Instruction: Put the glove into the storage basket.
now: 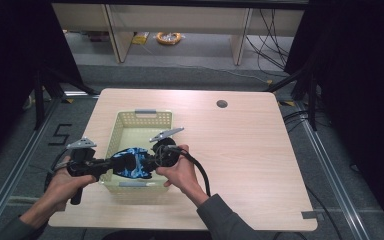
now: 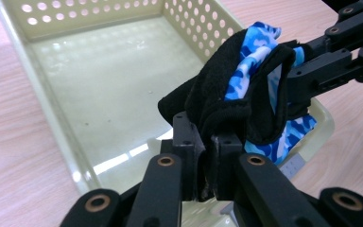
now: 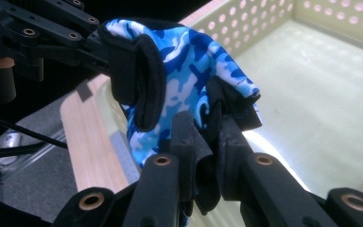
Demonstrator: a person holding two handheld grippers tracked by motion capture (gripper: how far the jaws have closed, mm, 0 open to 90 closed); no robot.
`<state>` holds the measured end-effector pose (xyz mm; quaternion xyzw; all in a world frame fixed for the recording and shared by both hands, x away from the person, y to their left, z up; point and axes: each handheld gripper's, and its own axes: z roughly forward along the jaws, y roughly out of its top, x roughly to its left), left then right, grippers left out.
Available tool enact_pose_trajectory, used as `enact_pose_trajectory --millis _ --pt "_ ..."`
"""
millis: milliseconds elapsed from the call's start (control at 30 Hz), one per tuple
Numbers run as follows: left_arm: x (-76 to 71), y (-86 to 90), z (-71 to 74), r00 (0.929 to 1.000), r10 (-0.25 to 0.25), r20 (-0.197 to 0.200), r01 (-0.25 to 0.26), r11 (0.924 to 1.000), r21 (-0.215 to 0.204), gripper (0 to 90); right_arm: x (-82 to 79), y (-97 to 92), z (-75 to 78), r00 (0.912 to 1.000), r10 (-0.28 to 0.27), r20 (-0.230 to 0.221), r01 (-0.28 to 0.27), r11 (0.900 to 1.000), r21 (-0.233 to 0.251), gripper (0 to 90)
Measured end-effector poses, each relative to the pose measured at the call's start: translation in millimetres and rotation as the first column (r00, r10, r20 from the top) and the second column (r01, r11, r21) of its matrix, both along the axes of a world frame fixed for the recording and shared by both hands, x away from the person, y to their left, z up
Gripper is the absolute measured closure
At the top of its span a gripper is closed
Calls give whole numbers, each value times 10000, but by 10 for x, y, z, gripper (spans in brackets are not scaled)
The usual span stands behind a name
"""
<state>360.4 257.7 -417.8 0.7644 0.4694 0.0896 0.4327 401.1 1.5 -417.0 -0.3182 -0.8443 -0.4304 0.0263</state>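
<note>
Left gripper view: the left gripper has its two black jaws closed on the black edge of a blue-and-white camouflage fabric glove with black trim. The right gripper enters from the upper right of that view and is clamped on the opposite side of the same glove.

Right gripper view: the right gripper pinches a fold of the glove's black trim between its closed jaws; the left gripper reaches in from the upper left and grips the black cuff.

High view: the left gripper and right gripper face each other, with the glove held between them. Each gripper is held by one of the person's hands, which come in from the bottom edge. The glove hangs above the near end of a pale yellow perforated plastic basket. The basket stands on a light wooden table, left of its centre.
</note>
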Motion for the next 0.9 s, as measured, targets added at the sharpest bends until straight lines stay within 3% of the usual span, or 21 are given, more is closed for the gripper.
enact_pose_trajectory --millis 67,100,267,300,400,600,900 --pt "-12 73 39 9998 -156 -91 159 9995 290 830 15 27 -12 9998 54 -172 -51 9998 187 804" --pt "-20 59 32 9999 142 60 -142 9999 7 828 24 36 -20 9998 103 -154 -99 9997 231 804" --pt "-13 76 30 9999 158 -28 -158 9999 36 819 40 67 -75 9994 148 -312 -139 9994 305 804" --pt "12 58 -15 9999 -49 -166 55 9993 376 818 44 61 -94 9989 63 -474 -51 9997 259 804" --pt "41 -3 -68 9994 18 -336 -6 9993 363 812 66 39 -143 9986 -24 -533 28 10000 67 804" --pt "158 -160 -177 9974 -390 -613 450 9940 993 779 117 -31 -237 9974 -413 -583 376 9973 -633 799" --pt "208 -215 -185 9962 -407 -774 510 9894 1362 616 147 -70 -306 9964 -591 -616 518 9922 -1134 793"
